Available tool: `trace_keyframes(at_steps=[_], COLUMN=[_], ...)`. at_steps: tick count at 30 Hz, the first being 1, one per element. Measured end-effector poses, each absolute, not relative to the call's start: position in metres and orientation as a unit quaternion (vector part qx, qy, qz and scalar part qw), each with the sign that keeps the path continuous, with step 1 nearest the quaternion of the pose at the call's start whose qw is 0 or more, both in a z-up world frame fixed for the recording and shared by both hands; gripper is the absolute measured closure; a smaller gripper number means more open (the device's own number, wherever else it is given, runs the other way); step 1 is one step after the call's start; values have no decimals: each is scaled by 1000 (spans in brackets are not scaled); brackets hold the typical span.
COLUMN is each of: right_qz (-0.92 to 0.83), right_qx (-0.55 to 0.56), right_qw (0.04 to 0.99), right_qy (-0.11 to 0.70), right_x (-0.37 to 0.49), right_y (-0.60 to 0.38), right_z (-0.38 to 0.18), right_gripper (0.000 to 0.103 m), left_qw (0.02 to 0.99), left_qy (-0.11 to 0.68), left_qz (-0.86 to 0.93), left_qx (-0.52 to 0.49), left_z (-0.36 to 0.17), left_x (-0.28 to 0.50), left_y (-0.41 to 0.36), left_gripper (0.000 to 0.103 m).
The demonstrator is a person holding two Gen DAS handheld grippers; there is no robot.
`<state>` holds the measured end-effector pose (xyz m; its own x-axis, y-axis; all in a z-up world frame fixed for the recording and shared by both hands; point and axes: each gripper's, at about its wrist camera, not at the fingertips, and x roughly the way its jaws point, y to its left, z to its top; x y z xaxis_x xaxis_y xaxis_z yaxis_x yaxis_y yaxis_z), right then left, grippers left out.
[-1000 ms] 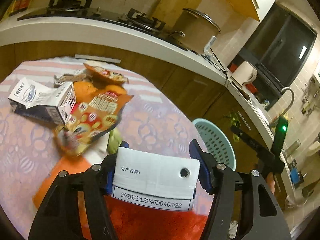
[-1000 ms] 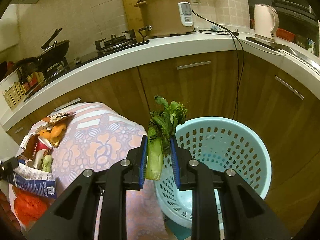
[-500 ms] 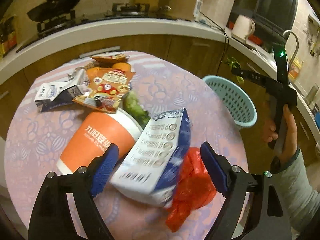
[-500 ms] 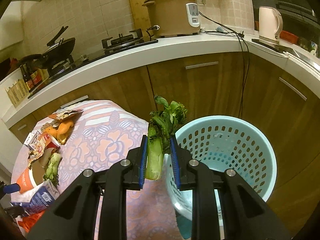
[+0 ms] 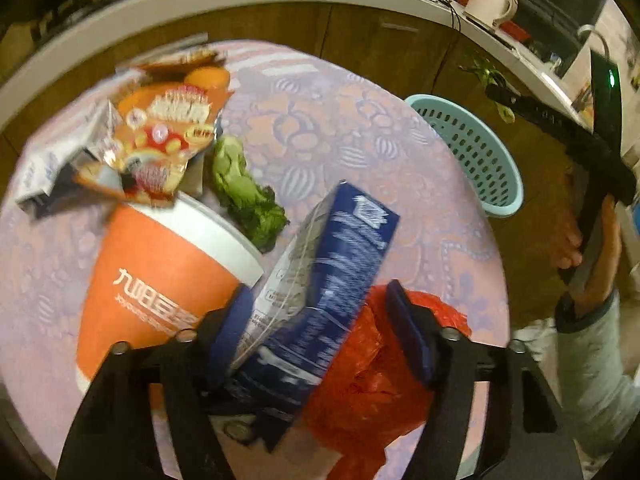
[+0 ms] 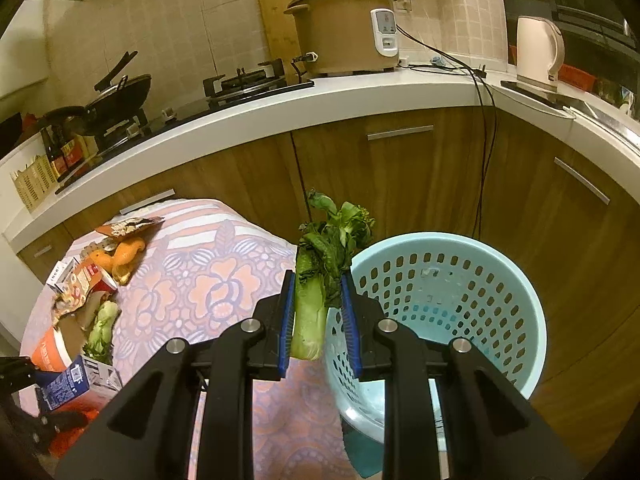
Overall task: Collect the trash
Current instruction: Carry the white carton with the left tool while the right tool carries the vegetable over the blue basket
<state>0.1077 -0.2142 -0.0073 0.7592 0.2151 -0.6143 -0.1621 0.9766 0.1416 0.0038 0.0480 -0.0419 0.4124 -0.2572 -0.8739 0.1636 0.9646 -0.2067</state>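
Observation:
My right gripper (image 6: 318, 304) is shut on a green bok choy (image 6: 316, 276), held upright just left of the light blue basket (image 6: 516, 304). My left gripper (image 5: 320, 324) stands open around a blue-and-white milk carton (image 5: 320, 280) that leans against its left finger over the table; the right finger is apart from it. An orange paper cup (image 5: 152, 280), a red plastic bag (image 5: 376, 392), a snack wrapper (image 5: 164, 136), a green leaf (image 5: 244, 192) and another carton (image 5: 44, 168) lie on the table. The basket also shows in the left wrist view (image 5: 472, 148).
The round table has a pink floral cloth (image 6: 208, 276). Orange peel (image 6: 124, 256) lies at its far side. A curved counter (image 6: 320, 100) with stove, rice cooker (image 6: 344, 32) and kettle (image 6: 536, 52) runs behind, over wooden cabinets. The basket stands on the floor beside the table.
My left gripper opened and let go of the milk carton, which tipped between the fingers, and the view swung down over the table. The right gripper drifted slightly, still holding the bok choy.

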Motion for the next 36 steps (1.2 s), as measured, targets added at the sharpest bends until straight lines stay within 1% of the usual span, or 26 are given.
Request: trace_keyframes(at_steps=[1, 2, 5, 10, 18, 25, 29, 36], right_qz=[100, 101, 103, 101, 83, 55, 39, 27], right_qx=[40, 42, 42, 31, 33, 44, 55, 70], right_qw=[937, 937, 938, 946, 953, 948, 936, 908], right_qy=[333, 333, 328, 307, 291, 311, 347, 413], right_x=[108, 109, 110, 107, 108, 123, 140, 158], right_y=[-214, -214, -214, -218, -246, -278, -293, -315], right_z=[-8, -8, -7, 5, 18, 7, -12, -55], right_gripper=[84, 84, 84, 84, 84, 84, 84, 84], left_qw=[838, 837, 839, 862, 883, 886, 873, 836], left_qy=[529, 530, 525, 483, 439, 419, 435, 485], left_qz=[-125, -125, -130, -143, -162, -194, -220, -255], left_qx=[-47, -48, -56, -49, -44, -35, -26, -35], left_z=[-44, -45, -41, -7, 36, 58, 44, -10], left_x=[5, 6, 8, 8, 46, 98, 137, 188], left_y=[51, 53, 52, 38, -1, -61, -104, -157], left_gripper=[53, 59, 67, 78, 78, 78, 78, 78])
